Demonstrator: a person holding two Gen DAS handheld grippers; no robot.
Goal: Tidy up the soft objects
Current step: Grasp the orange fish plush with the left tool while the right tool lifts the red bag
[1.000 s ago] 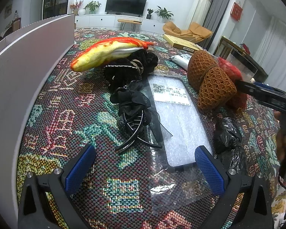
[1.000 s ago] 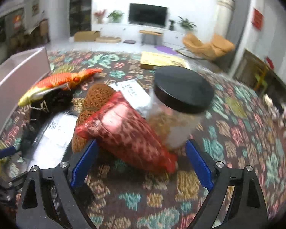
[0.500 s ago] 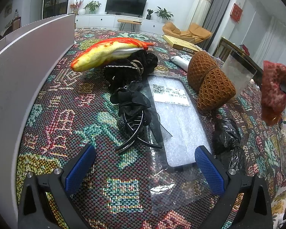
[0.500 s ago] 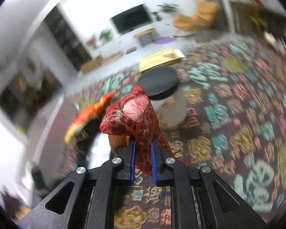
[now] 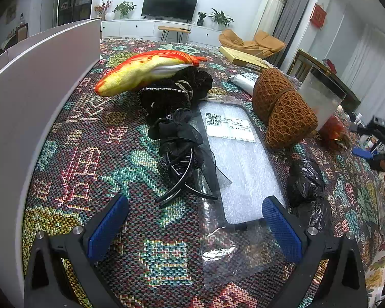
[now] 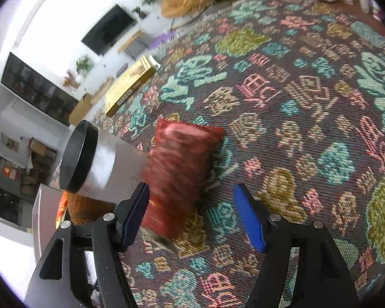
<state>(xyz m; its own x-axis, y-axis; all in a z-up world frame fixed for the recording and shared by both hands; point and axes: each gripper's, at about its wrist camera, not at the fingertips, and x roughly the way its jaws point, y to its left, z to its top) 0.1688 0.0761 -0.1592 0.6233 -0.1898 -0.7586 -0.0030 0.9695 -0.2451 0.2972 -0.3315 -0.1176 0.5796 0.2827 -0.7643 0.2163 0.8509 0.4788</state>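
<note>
The right tongs (image 6: 192,215) have just been opening and stand wide, the red pouch (image 6: 179,174) lying loose between them on the tabletop (image 6: 308,102) beside the jar (image 6: 97,164), its edge close to the left pad but not gripped. The left tongs (image 5: 195,231) gape wide and empty over the bubble wrap (image 5: 241,169). The pouch looks light, limp and easily crushed, so a pinch across its middle should serve best.

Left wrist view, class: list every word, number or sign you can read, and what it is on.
White label on the bubble-wrap package: a QR code; the printed lines are too small to read.
Woven cloth: character-like patterns, not readable.
White pouch: print too small to read.
Yellow box: label blurred.
</note>
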